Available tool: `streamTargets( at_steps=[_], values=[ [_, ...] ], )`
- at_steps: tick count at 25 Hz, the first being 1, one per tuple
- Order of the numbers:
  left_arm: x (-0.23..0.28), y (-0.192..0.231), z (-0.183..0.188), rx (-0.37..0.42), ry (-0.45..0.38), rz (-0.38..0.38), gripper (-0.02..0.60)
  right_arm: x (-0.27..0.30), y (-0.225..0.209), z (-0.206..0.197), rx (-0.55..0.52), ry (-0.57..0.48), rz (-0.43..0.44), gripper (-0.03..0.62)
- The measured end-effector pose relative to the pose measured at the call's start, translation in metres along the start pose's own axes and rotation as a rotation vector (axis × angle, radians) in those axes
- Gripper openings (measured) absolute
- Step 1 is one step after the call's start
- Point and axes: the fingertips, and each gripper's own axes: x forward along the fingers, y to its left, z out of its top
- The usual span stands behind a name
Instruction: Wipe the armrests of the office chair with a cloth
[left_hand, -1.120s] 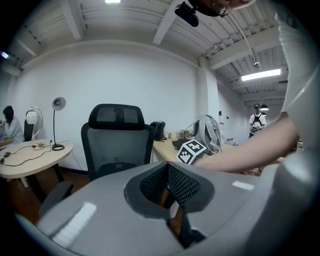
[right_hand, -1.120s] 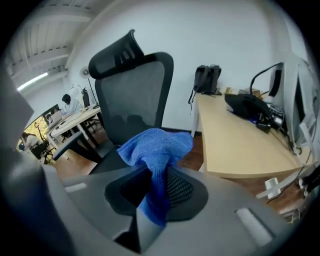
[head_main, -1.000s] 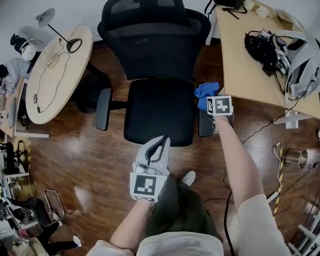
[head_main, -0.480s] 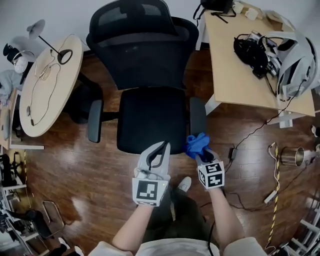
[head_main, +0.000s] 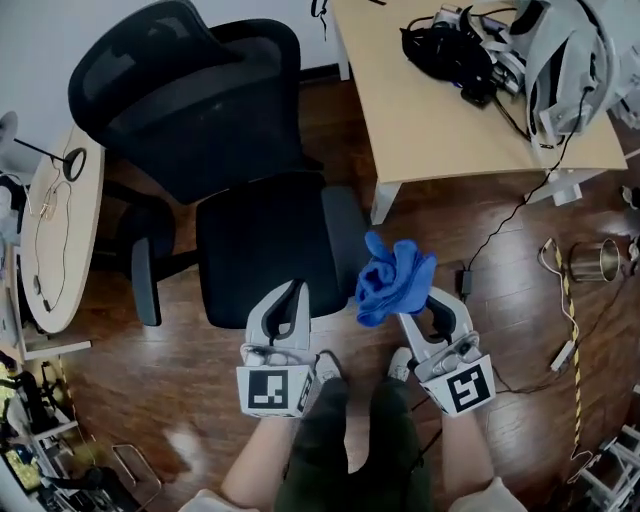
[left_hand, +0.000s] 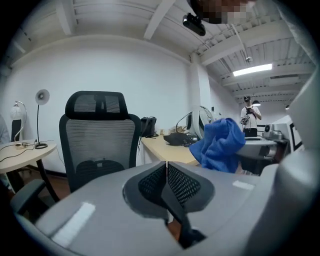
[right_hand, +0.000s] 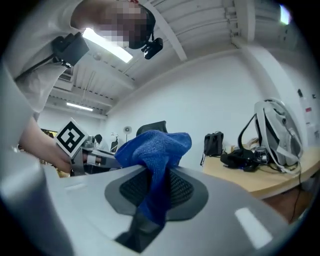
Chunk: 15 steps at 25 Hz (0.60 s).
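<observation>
Hazards: the black mesh-backed office chair (head_main: 260, 250) may swivel or roll on the wooden floor (head_main: 170, 380) if an armrest is pushed sideways; press downward. Its padded black left armrest (head_main: 145, 282) lies across the seat from the crumpled blue cloth (head_main: 395, 280), so a hasty reach could snag the seat edge. The cloth hangs in the air at the near end of the right armrest (head_main: 345, 230), pinched between the right gripper (head_main: 410, 305) fingers by one fold (most of it hangs free), and could slip out. The left gripper (head_main: 297, 288) fingers are closed on nothing. Surroundings: a rectangular light-wood desk (head_main: 440, 120) stands near the right armrest and limits arm room; a black cable (head_main: 515, 225) crosses the floor beside it
</observation>
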Motion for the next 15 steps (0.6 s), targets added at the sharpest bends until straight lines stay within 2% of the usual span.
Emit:
streamTargets(
  at_steps=[4,6,8,9,11,12,13,15],
  values=[
    [0.019,-0.014,-0.026,0.038,-0.043,0.028,0.075,0.004,-0.032,0.014,-0.154,-0.433,0.014,0.08],
    [0.023,-0.02,-0.04,0.061,-0.062,0.051,0.075,0.008,-0.039,0.004,-0.207,-0.527,0.03,0.08],
    [0.03,-0.03,-0.052,0.068,-0.083,0.062,0.075,0.014,-0.046,-0.029,-0.18,-0.485,0.052,0.08],
    [0.035,-0.034,-0.061,0.049,-0.088,0.064,0.075,0.019,-0.05,-0.056,-0.116,-0.401,0.061,0.08],
    [0.046,-0.034,-0.083,-0.014,-0.085,0.079,0.075,0.032,-0.061,-0.126,0.107,-0.127,0.061,0.08],
    [0.05,-0.031,-0.094,-0.022,-0.076,0.091,0.075,0.042,-0.066,-0.156,0.208,-0.013,0.058,0.08],
    [0.052,-0.028,-0.103,-0.004,-0.066,0.102,0.075,0.055,-0.072,-0.175,0.27,0.04,0.059,0.08],
    [0.052,-0.025,-0.112,0.052,-0.057,0.113,0.075,0.088,-0.081,-0.191,0.299,0.012,0.074,0.078]
  ],
)
